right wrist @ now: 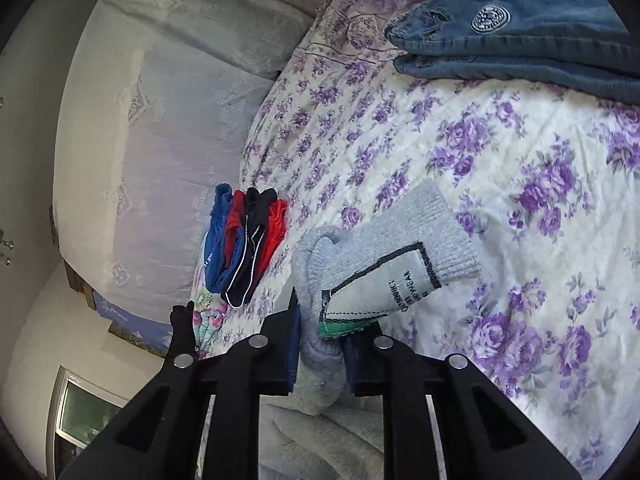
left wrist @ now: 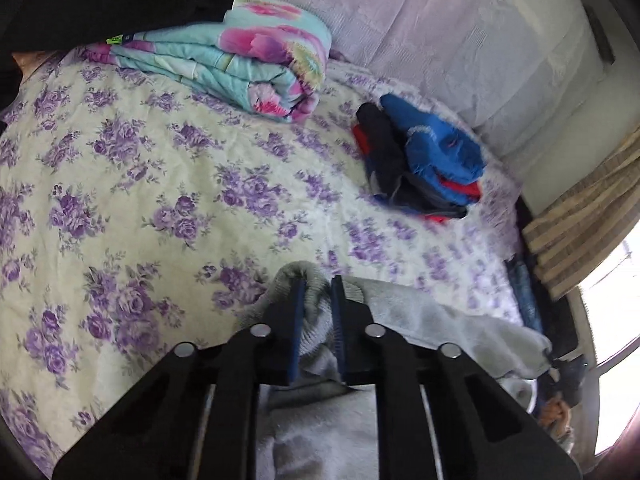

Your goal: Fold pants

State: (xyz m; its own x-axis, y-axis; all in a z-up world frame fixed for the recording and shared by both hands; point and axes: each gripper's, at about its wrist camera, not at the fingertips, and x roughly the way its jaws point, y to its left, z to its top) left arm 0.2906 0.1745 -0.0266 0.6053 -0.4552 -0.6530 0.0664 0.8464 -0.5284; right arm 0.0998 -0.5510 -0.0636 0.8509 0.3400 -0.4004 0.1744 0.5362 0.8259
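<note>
Both grippers clamp the light grey fleece pants (left wrist: 432,320) above the floral bed.

In the left wrist view, we see the left gripper (left wrist: 319,288) with its jaws closed on a ribbed grey edge of the pants, which trail toward 4 o'clock over the cream bedsheet with purple roses (left wrist: 160,184). A folded turquoise-and-pink floral quilt (left wrist: 256,60) lies at 11 o'clock, and a pile of blue, red and black garments (left wrist: 424,160) at 1 o'clock. In the right wrist view, we see the right gripper (right wrist: 322,312) with its jaws closed on the ribbed waistband, the white printed label (right wrist: 380,284) turned outward just beyond the tips. Folded dark blue jeans (right wrist: 520,40) lie at 1 o'clock, well apart from the pants.
</note>
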